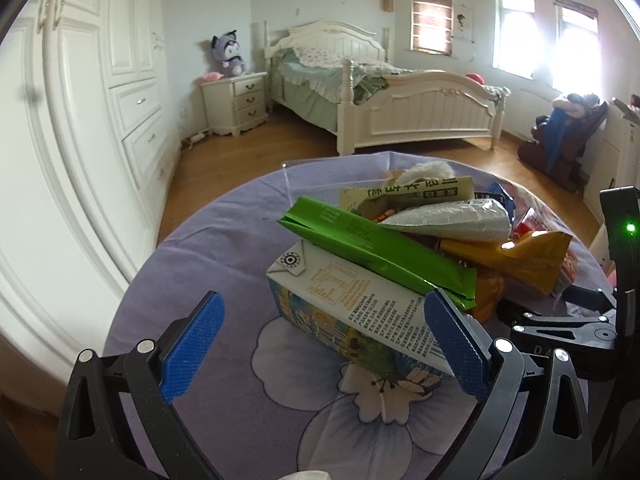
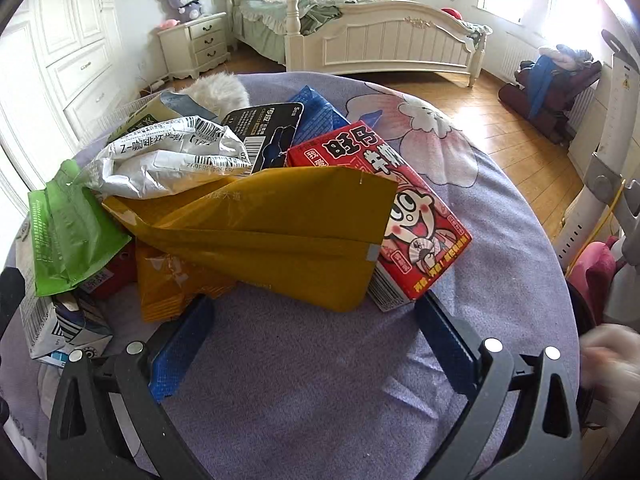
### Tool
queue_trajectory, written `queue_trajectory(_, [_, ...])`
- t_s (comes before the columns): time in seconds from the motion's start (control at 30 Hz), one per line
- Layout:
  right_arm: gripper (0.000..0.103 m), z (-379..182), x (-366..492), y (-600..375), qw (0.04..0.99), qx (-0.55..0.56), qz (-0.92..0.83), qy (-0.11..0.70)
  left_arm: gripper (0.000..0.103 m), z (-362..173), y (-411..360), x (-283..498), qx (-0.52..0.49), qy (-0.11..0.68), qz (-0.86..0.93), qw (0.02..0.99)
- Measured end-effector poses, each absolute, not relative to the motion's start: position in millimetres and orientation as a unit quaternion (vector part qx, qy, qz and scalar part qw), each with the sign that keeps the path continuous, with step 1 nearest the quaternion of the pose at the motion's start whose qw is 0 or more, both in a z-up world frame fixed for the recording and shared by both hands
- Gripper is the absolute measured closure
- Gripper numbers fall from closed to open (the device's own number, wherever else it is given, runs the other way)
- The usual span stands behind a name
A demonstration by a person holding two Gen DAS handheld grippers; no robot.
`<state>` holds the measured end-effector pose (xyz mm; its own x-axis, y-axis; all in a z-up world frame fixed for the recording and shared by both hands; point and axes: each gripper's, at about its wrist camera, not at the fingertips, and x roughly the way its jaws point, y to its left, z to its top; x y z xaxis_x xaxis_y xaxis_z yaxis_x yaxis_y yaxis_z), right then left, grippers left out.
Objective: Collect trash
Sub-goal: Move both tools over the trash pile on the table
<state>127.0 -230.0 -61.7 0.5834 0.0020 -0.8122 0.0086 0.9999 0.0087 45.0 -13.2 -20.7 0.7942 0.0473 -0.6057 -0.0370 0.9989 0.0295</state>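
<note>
Both tools reach level over a round tabletop (image 1: 208, 248) covered in lilac floral cloth, where the trash lies heaped. The left tool (image 1: 324, 340) is spread wide, gripping nothing; its right blue finger (image 1: 456, 344) sits against a drink carton (image 1: 344, 304) lying under a green wrapper (image 1: 376, 248). The right tool (image 2: 316, 344) is also wide open and empty, its fingers flanking the near edge of a mustard-yellow pouch (image 2: 280, 232) beside a red snack box (image 2: 416, 216).
</note>
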Motion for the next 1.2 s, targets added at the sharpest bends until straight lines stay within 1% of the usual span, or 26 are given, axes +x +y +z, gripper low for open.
queue_trajectory(0.1, [0.004, -61, 128, -230, 0.890, 0.003, -0.003, 0.455, 0.005, -22, -19, 49, 0.017, 0.327, 0.030, 0.944])
queue_trajectory(0.27, [0.004, -60, 128, -230, 0.890, 0.003, -0.004, 0.455, 0.005, -20, -30, 44, 0.039, 0.300, 0.061, 0.951])
queue_trajectory(0.37, [0.004, -60, 128, -228, 0.891, 0.001, -0.006, 0.454, 0.005, -17, -29, 39, 0.033, 0.286, 0.066, 0.955])
queue_trajectory(0.5, [0.004, -60, 129, -229, 0.891, 0.000, -0.006, 0.454, 0.005, -12, -4, 32, -0.026, 0.276, 0.062, 0.959])
queue_trajectory(0.63, [0.004, -59, 129, -230, 0.891, 0.000, -0.006, 0.454, 0.005, -19, 24, 43, -0.102, 0.308, 0.063, 0.944])
queue_trajectory(0.73, [0.004, -59, 129, -229, 0.891, -0.001, -0.006, 0.454, 0.005, -24, 38, 45, -0.148, 0.315, 0.065, 0.935])
queue_trajectory(0.87, [0.004, -58, 130, -228, 0.891, -0.002, -0.007, 0.454, 0.005, -21, 32, 42, -0.138, 0.304, 0.053, 0.941])
queue_trajectory(1.2, [0.004, -58, 130, -228, 0.891, -0.002, -0.007, 0.453, 0.005, -21, 39, 45, -0.161, 0.303, 0.049, 0.938])
